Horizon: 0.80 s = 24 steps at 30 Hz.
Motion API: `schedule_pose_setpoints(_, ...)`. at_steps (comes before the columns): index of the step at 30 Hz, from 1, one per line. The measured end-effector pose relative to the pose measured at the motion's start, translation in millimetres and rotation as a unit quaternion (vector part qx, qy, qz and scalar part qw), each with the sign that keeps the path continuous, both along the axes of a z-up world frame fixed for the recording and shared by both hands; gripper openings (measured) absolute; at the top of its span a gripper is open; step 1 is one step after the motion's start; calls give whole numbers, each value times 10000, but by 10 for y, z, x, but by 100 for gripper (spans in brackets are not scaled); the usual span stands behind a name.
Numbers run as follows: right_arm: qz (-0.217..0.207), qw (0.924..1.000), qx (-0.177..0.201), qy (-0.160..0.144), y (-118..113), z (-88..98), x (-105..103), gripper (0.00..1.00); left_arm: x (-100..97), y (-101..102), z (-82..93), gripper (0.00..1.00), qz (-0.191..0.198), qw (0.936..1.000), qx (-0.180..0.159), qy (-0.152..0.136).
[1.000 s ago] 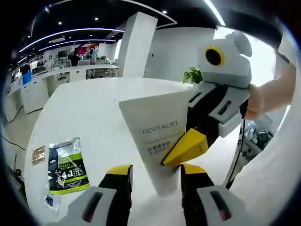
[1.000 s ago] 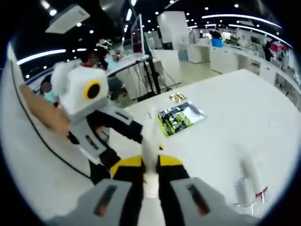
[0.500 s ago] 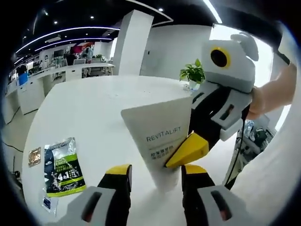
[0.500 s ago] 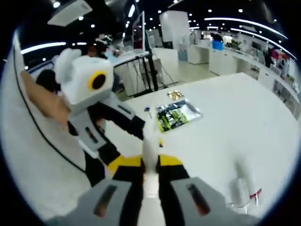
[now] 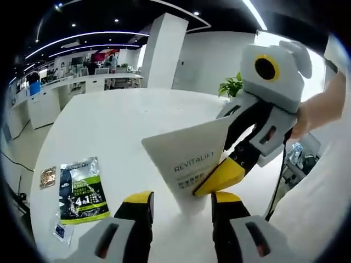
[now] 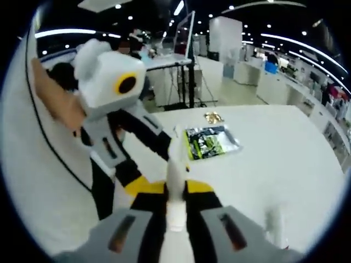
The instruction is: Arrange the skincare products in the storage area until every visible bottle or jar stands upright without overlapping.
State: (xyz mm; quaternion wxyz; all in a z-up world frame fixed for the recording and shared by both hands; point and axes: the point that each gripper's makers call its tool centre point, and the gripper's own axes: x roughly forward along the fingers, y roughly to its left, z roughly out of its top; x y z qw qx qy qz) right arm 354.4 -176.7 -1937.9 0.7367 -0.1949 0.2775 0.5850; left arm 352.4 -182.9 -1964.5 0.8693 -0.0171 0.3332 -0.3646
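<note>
A white plastic squeeze tube printed "REVITALIFT" (image 5: 189,161) stands cap-down on the round white worktop (image 5: 109,131), its flat crimped end uppermost and leaning slightly. In the right gripper view the right tool (image 6: 174,189) is clamped on the tube (image 6: 175,164), seen edge-on between its yellow-tipped jaws. In the left gripper view the same right tool (image 5: 219,176) comes in from the right, its yellow tip pressed against the tube's face. The left tool (image 5: 180,200) has its jaws apart, one either side of the tube's lower end; whether they touch it cannot be told. A green and black foil sachet (image 5: 81,190) lies flat on the worktop, well apart from the tube, with a small gold packet (image 5: 47,177) just beside it. Another white upright container (image 6: 272,219) stands blurred near the worktop's edge.
</note>
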Motion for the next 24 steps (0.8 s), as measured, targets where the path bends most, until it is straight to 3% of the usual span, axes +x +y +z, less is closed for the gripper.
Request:
schedule_pose_setpoints(5,39,10000,7,-18,-3,1,-1,10,-10,-3,1,42,59,10000,-51,12)
schedule_pose_setpoints(14,24,9999,-34,-125,66,-7,36,12,-59,-91,-43,42,-208,9998,15,50)
schedule_pose_setpoints(17,294,9990,-110,-319,73,-5,-41,11,-45,-100,-21,42,-221,9998,-2,-13)
schedule_pose_setpoints(21,94,9991,21,-424,-27,5,-30,11,-70,-162,10,40,-462,9985,196,-208)
schedule_pose_setpoints(24,-261,9988,346,-211,-143,29,-4,11,-64,-225,63,39,-581,9976,219,-316)
